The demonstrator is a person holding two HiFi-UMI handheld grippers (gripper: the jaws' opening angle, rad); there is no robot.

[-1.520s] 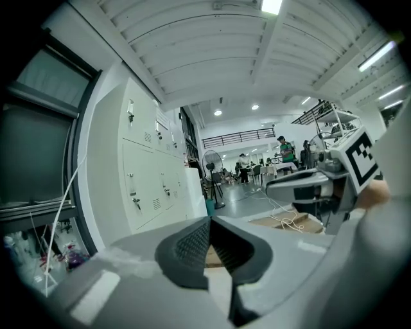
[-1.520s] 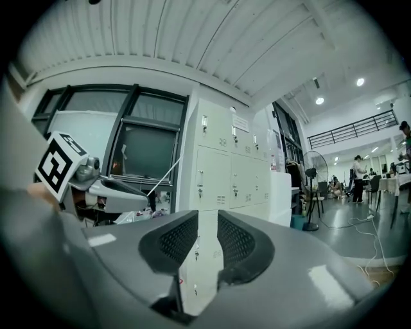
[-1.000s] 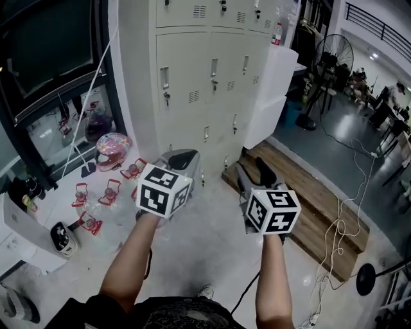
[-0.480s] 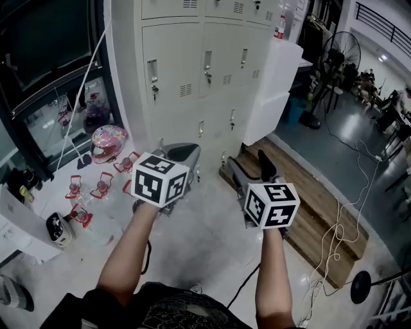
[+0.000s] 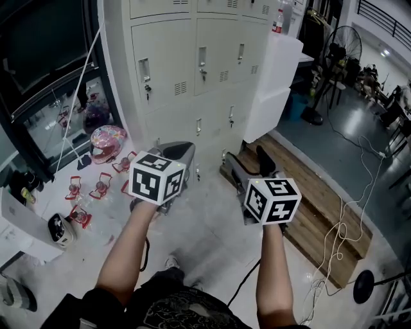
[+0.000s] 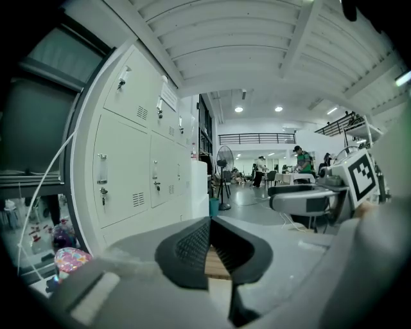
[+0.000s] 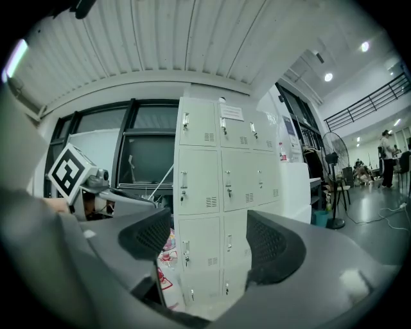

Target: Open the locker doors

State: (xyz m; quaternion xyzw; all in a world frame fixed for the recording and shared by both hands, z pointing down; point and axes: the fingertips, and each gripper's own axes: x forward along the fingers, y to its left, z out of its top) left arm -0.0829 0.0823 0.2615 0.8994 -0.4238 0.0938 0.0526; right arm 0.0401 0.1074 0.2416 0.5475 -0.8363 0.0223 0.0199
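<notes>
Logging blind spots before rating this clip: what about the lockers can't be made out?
- Top locker row: cut off by the head view's upper edge.
- Lowest doors: partly behind the left gripper in head view.
- Door locks: too small in every view to read.

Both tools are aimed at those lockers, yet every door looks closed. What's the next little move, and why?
Probably ease the right gripper forward to a door handle. Its jaws have just been opening and stand apart, empty, while the lockers, all shut, are not yet within touch. The left gripper has its jaws together.
</notes>
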